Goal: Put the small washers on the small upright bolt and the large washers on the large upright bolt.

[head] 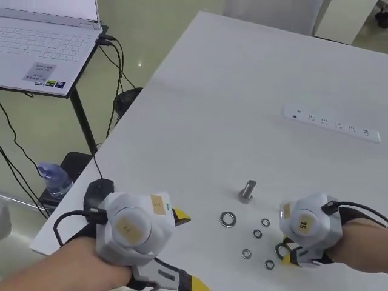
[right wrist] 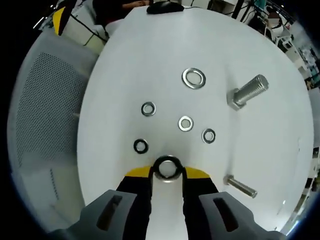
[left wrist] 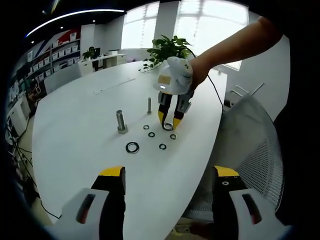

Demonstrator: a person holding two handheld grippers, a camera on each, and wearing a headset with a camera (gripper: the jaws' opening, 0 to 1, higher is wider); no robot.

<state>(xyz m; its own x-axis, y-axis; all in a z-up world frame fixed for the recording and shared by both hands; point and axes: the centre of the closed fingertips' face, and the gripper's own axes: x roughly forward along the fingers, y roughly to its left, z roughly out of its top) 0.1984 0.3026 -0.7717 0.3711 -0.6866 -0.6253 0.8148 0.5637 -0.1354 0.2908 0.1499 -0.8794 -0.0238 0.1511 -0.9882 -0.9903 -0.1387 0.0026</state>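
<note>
The right tongs (right wrist: 167,172) are gripping a large washer (right wrist: 167,158), a shiny silver ring, at the white tabletop (right wrist: 150,50) beside four small washers (right wrist: 180,123); the left tongs (left wrist: 168,175) are gaping wide open.

The left gripper (left wrist: 167,172) is held low and roughly level, its two yellow-tipped jaws spread wide with nothing between them. The left forearm (head: 54,270) comes in from behind it, the hand wrapped around the grip under the pale housing. The right gripper (right wrist: 167,170) is tilted steeply downward, with its tips at the desk. Its jaws are drawn in on a washer (right wrist: 167,159), which is pinched upright between the yellow tips. The right forearm (head: 364,242) runs back and outward from that gripper. The left gripper points across toward the right one, with the two well apart.
</note>
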